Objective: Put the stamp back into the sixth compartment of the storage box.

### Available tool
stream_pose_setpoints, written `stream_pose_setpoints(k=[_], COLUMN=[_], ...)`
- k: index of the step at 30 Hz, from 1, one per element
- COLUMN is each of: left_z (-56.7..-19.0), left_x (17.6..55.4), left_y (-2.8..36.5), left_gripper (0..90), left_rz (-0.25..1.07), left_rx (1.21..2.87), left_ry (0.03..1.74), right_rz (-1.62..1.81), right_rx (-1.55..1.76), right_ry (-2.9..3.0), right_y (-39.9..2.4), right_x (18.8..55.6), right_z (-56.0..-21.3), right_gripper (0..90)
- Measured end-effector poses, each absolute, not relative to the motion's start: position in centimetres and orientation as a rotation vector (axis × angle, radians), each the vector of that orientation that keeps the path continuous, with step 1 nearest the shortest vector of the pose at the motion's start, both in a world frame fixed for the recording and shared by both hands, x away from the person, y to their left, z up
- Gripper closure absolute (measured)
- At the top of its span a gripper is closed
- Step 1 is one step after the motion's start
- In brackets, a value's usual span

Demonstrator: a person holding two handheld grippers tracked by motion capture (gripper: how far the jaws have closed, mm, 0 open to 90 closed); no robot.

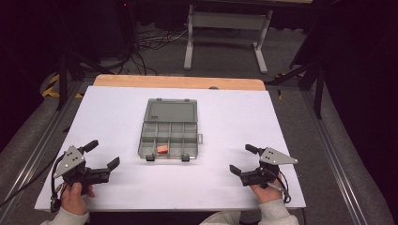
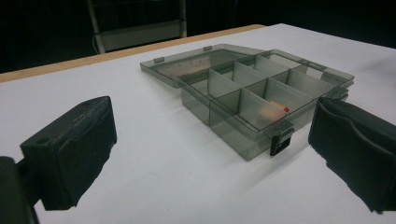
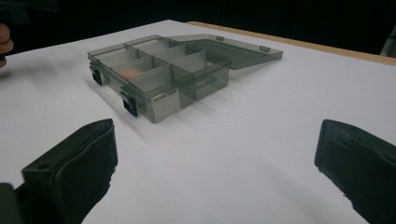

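Jaws spread wide, both sides of open box [image 1: 169, 127]; risked shoving it, light, or spilling orange piece [image 1: 162, 149].

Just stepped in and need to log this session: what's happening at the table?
A person sits at a white table holding a hand-held gripper in each hand. The left hand-held gripper and the right hand-held gripper both rest open on the table, holding nothing, on either side of a grey compartment box. Its lid lies open and flat, and a small orange piece sits in a near compartment. Nothing is being touched.
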State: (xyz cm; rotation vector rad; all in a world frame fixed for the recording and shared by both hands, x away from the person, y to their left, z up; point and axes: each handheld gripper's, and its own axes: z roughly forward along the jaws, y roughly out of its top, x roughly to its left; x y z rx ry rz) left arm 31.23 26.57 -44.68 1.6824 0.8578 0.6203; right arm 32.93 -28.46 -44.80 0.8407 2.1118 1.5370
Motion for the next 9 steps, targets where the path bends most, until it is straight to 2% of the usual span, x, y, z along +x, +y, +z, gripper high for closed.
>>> stream_pose_setpoints(k=[9], left_z=[-44.71], left_x=[31.23], left_y=[26.71], left_gripper=[1.9], left_rz=[0.620], left_rx=[1.680], left_ry=[0.855], right_rz=[1.534], right_rx=[0.861], right_ry=[2.090], right_y=[-28.45], right_x=[32.86], right_z=[-44.98], right_gripper=[0.2])
